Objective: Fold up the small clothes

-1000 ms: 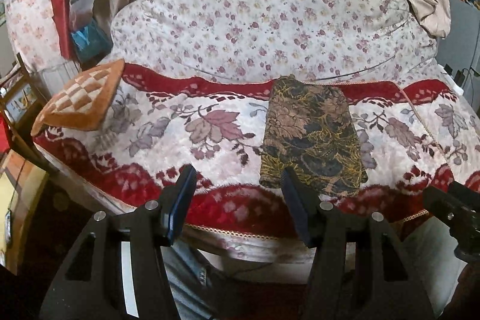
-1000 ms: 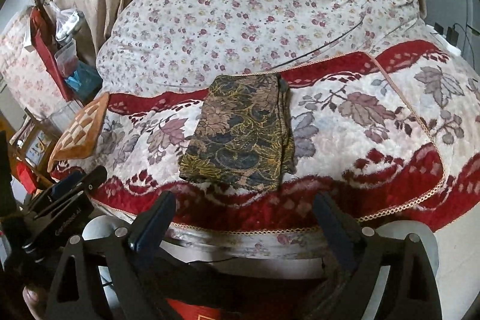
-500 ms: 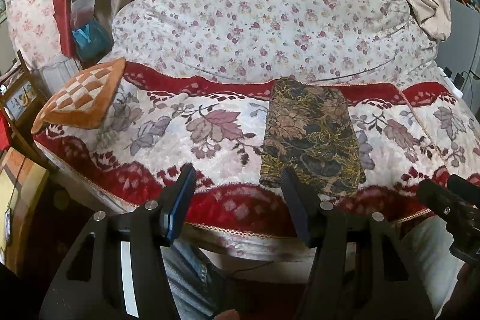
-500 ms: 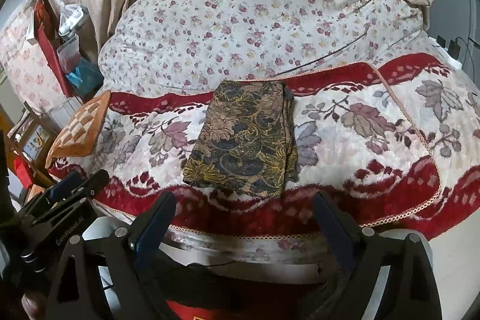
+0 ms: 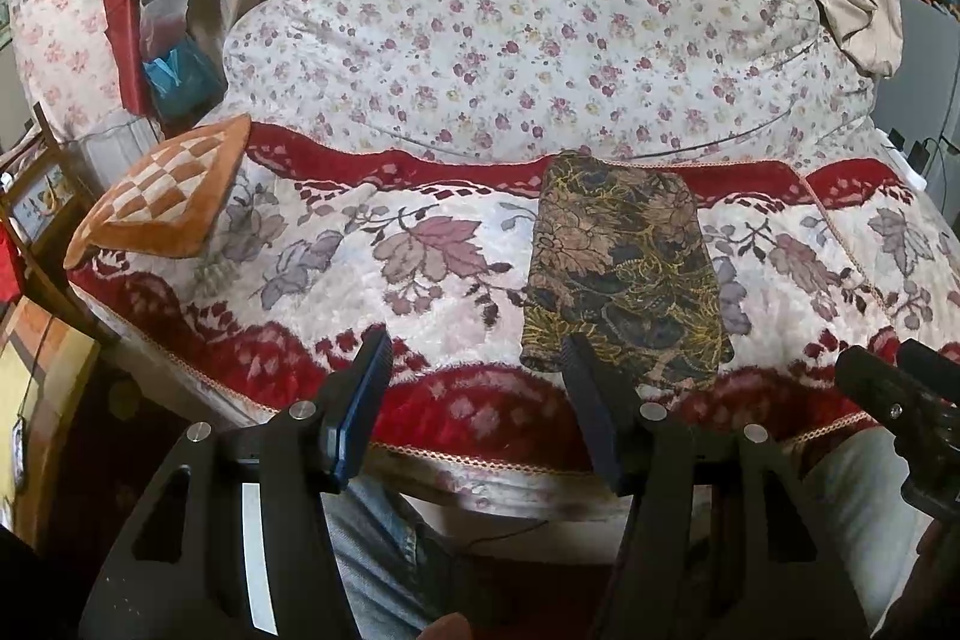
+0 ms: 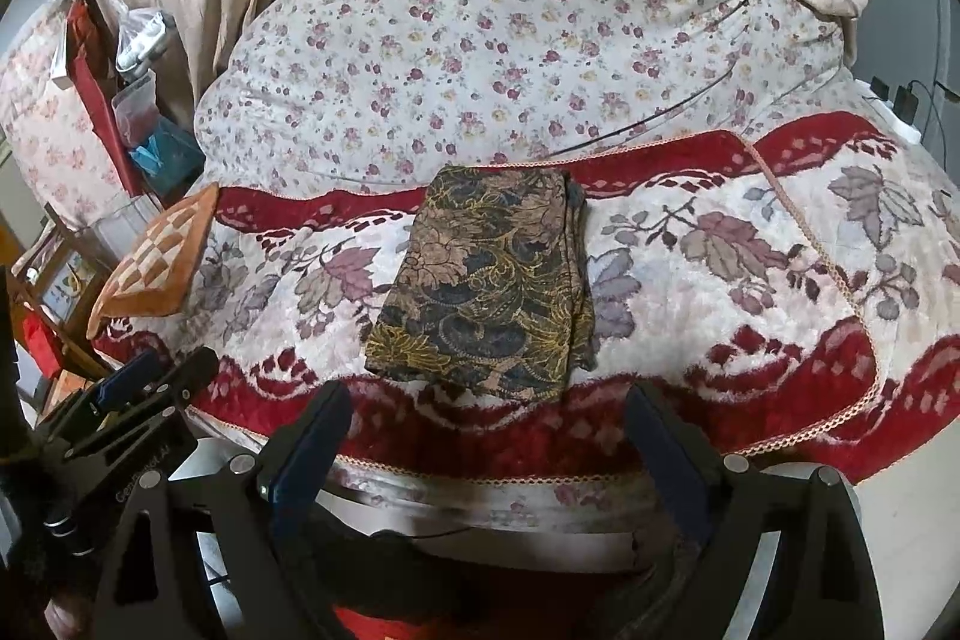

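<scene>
Lying folded on the red-bordered blanket, the dark patterned cloth wants both empty grippers, left gripper and right gripper with fingers apart, pinching its near corners evenly.

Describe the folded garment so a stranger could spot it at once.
Find the red-bordered blanket with leaf patterns spread across the bed. On it, near the front edge, lies the folded garment, a flat rectangle. Its dark black-and-gold floral print sets it apart from the orange checkered cushion at the blanket's left end.
</scene>
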`<state>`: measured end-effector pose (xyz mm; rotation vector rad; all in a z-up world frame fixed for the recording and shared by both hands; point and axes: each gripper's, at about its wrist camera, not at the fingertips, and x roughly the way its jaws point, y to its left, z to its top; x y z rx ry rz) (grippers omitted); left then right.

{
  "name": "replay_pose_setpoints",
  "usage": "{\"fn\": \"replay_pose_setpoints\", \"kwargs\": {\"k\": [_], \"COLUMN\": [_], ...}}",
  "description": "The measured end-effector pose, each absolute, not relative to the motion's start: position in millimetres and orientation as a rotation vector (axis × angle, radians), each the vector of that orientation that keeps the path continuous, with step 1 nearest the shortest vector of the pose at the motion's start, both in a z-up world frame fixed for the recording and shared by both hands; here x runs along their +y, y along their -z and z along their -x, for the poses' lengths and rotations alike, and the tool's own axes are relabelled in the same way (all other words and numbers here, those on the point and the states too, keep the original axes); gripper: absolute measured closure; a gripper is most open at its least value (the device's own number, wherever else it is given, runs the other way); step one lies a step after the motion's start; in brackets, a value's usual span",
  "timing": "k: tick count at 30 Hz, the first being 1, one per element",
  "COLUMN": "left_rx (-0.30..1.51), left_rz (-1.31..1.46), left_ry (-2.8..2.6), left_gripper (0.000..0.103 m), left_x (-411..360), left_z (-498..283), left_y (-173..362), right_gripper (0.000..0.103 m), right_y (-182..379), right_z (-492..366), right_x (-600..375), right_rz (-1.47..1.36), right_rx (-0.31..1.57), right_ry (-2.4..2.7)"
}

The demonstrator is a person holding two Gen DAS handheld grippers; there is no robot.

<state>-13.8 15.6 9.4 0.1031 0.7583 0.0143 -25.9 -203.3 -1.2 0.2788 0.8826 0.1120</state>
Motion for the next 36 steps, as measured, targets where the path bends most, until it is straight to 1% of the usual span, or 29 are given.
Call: {"fn": "replay_pose_setpoints", "kwargs": {"k": [36], "left_rx": [0.766], "left_rz": [-0.108], "left_ry": [-0.012], "left_gripper": [0.044], "left_x": [24.0], "left_z": [10.8], "left_y": [-5.8], "right_gripper": [0.012], "right_y": [2.4], "right_z": [21.2], "right_x": [-206.7], "right_rz": [-0.272], "right_rx": [0.881], "right_ry": [-0.118]}}
